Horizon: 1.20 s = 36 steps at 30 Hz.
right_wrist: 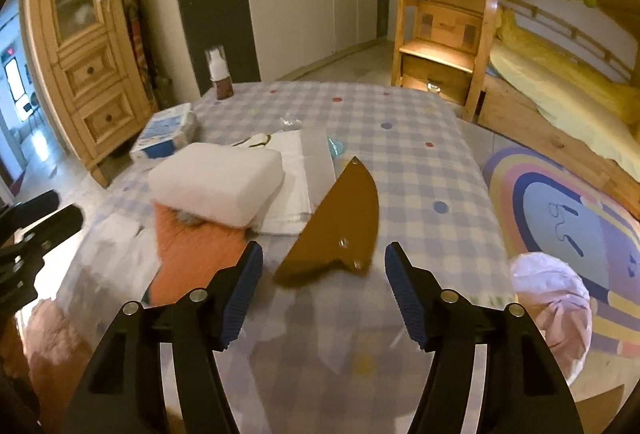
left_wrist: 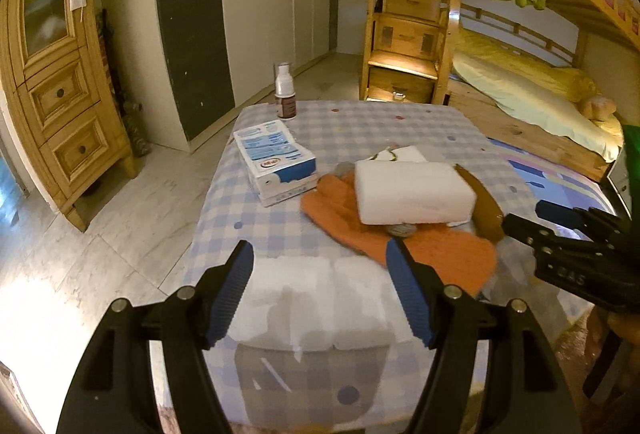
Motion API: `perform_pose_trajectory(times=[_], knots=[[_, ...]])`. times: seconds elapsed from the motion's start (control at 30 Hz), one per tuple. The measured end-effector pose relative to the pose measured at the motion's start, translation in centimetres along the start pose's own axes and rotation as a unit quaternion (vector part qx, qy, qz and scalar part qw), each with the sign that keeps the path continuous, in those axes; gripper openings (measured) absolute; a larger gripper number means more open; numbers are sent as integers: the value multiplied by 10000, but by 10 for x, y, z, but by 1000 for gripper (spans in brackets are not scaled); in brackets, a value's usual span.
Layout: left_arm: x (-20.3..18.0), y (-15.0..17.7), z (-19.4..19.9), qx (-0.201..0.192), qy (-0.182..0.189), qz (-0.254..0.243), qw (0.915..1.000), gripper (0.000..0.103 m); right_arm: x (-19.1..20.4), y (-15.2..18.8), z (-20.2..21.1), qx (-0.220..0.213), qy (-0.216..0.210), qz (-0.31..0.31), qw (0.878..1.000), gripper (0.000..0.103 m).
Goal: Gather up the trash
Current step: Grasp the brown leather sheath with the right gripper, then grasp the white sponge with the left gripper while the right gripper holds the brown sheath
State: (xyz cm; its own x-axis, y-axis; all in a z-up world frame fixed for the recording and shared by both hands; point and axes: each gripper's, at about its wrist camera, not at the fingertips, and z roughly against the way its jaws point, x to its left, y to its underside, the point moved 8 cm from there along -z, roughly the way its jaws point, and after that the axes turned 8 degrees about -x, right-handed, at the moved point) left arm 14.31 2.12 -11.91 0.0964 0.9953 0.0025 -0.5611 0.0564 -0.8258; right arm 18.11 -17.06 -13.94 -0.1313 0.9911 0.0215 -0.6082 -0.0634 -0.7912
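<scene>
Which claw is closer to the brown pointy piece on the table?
The right claw. The brown pointy piece lies just ahead of its open fingers. The left claw hovers off to the side, over white tissue.

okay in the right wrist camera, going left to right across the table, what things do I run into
Blue-and-white tissue pack → white foam block → folded white paper → brown fan-shaped piece. The orange glove overlaps under the block, so it is left out.

Brown fan-shaped scrap [right_wrist: 340,230] flat on tablecloth [right_wrist: 420,169]
</scene>
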Motion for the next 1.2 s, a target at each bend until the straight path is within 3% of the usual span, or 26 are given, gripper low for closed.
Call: perform_pose_trajectory(times=[0.23,0.37,0.53,0.8,0.87,1.07,1.2], knots=[[5,2,-14,113,37,145,9998,67,-7,10,-34,403,227,33,9989,63],[4,3,-15,129,56,108,9998,67,-18,17,-24,427,333,-15,9985,60],[0,3,-17,140,108,73,9998,68,-26,14,-16,355,86,-114,9993,61],[-7,0,-17,144,54,20,9999,78,-26,11,-45,576,182,-97,9981,65],[-8,-1,-17,147,32,-3,9999,80,-27,12,-41,546,257,-76,9982,57],[-23,-6,-18,152,102,-34,9998,96,-40,8,-7,163,264,-226,9993,54],[-43,-9,-26,187,175,-160,9995,96,-56,1,23,-152,199,-433,9987,54]])
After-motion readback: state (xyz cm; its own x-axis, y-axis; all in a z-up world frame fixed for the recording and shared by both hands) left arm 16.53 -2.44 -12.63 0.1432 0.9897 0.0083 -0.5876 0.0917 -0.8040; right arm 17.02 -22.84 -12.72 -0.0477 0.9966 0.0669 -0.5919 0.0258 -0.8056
